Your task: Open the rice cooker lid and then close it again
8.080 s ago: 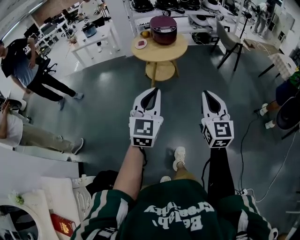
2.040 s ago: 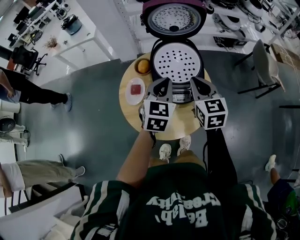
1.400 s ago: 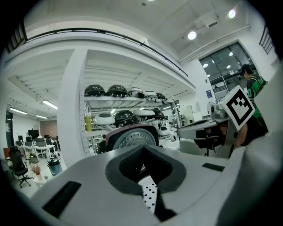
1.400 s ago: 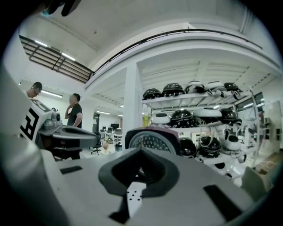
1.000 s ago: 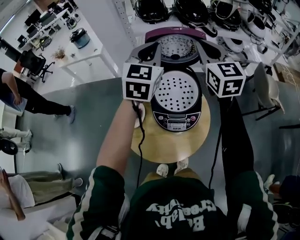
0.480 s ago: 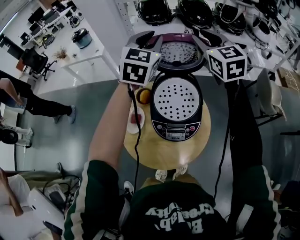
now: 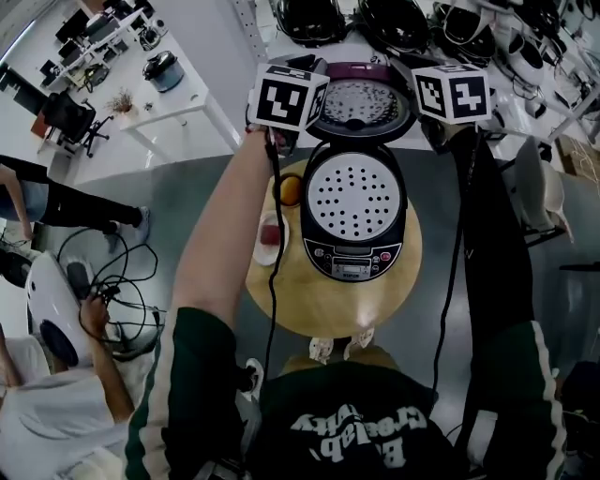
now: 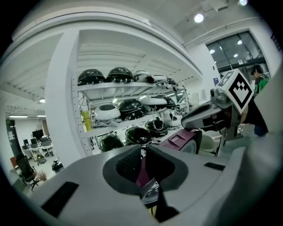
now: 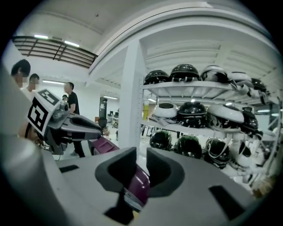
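The purple rice cooker stands on a round wooden table. Its lid is swung up and back, so the perforated inner plate shows. My left gripper is at the lid's top left rim and my right gripper at its top right rim. In the left gripper view the jaws stand a narrow slit apart, with the purple lid edge showing through. In the right gripper view the jaws are closing, a gap is still between the pads, and the lid lies just beyond. Neither grips anything.
An orange and a small plate with something red sit left of the cooker. Shelves hold several dark cookers behind the table. A white table stands at the left, a chair at the right, and people and cables lie at the far left.
The lid, shut at first, has stood open over the last frames. Both grippers have risen from the cooker's front to the raised lid's top rim, reaching slightly farther back than half a second ago.
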The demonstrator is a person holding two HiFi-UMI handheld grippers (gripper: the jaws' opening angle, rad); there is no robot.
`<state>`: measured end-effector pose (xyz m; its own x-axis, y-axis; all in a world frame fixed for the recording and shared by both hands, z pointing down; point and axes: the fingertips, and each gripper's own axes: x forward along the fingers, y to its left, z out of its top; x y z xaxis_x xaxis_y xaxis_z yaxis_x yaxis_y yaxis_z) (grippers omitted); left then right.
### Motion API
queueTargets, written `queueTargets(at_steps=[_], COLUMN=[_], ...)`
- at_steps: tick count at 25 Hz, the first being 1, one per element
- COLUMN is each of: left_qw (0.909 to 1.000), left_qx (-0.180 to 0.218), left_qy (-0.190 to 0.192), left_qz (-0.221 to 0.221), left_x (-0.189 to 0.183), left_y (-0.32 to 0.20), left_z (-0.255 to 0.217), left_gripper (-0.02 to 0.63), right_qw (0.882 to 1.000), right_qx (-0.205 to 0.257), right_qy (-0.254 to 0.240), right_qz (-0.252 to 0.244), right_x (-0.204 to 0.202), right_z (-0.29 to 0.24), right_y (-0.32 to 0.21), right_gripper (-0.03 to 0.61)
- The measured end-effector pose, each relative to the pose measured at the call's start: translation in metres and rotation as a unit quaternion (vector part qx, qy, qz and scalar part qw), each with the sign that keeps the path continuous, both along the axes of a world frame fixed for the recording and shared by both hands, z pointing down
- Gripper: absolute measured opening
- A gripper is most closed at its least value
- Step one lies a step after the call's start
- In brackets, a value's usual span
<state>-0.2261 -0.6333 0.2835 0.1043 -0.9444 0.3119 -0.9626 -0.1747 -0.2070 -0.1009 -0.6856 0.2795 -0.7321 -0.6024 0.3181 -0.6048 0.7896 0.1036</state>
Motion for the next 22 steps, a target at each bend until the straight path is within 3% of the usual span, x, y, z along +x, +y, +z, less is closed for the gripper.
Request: queueTargets(at_steps=[4,12,22], left_qw=[1.0000,0.9993,0.9978], left_qx=[-0.002,-0.020,0.010], left_qy=[0.004,0.032,0.065], left_qz=[-0.002,0.006,-0.002], left_x=[0.005,0.010,0.023], left_y=[0.002,0.012,0.068], left_z=[-0.002,0.001,0.007], left_gripper=[0.008,0.003,0.000], right_qw=[1.000,0.993,0.993], right_qx=[-0.017,-0.115,-0.107], right_qy=[0.010,-0.028,-0.043], right_qz=[-0.007,-0.006,0.007], right_x=[-0.003,0.001,0.018], right_z=[-0.001,0.003,0.012], right_y=[0.006,0.016,0.069], right_gripper=[0.044,0.005,0.003])
